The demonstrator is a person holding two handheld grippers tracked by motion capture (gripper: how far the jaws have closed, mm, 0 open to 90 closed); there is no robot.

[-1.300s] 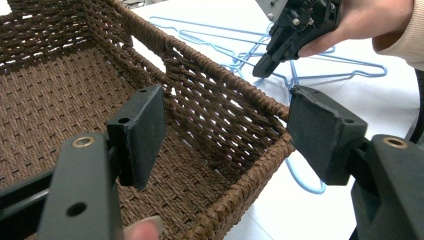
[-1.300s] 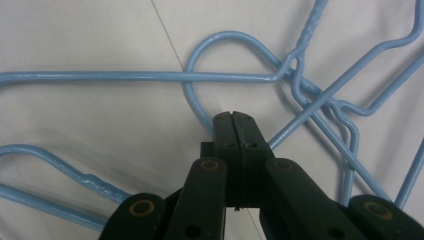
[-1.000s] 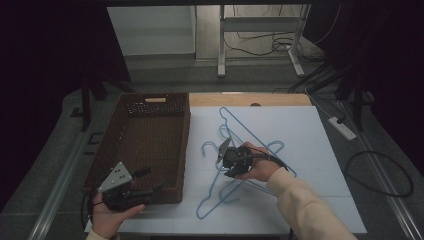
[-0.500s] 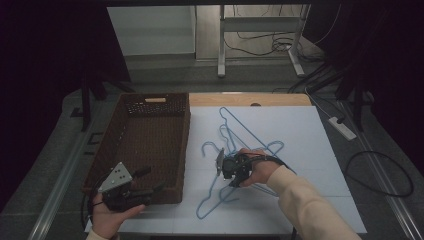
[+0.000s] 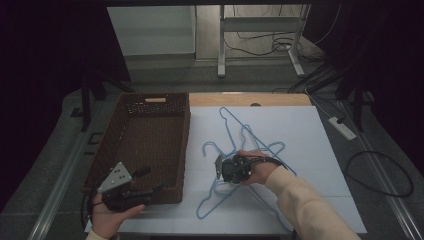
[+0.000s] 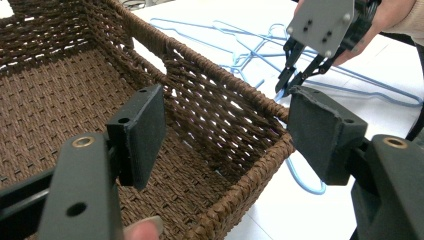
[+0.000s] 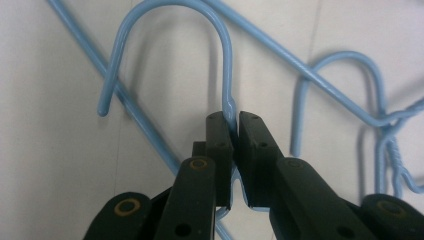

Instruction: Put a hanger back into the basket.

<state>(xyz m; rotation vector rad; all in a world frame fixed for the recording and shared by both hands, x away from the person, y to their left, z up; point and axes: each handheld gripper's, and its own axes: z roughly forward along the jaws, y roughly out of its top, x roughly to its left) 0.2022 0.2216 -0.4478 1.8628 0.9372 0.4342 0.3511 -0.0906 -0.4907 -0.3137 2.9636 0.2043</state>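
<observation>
Overlapping blue wire hangers [image 5: 210, 145] lie on the white table cover [image 5: 305, 130], right of a brown wicker basket [image 5: 145, 135]. In the right gripper view my right gripper [image 7: 234, 120] is shut on the neck of one blue hanger, just below its hook [image 7: 200, 20]. In the high view the right gripper [image 5: 221, 169] sits low over the hangers, held in a hand. My left gripper [image 5: 150, 181] stands open at the basket's near right corner. In the left gripper view its jaws [image 6: 227, 125] straddle the basket rim [image 6: 225, 95] without touching it.
The basket is empty, with a cut-out handle [image 5: 155, 100] in its far wall. A bare wooden strip [image 5: 250, 99] runs along the table's far edge. Beyond the table stand a metal frame's legs [image 5: 220, 50], floor cables [image 5: 380, 170] and a power strip [image 5: 342, 127].
The right hand and its gripper have shifted slightly toward the near edge and left over the hangers. The left gripper has stayed by the basket corner.
</observation>
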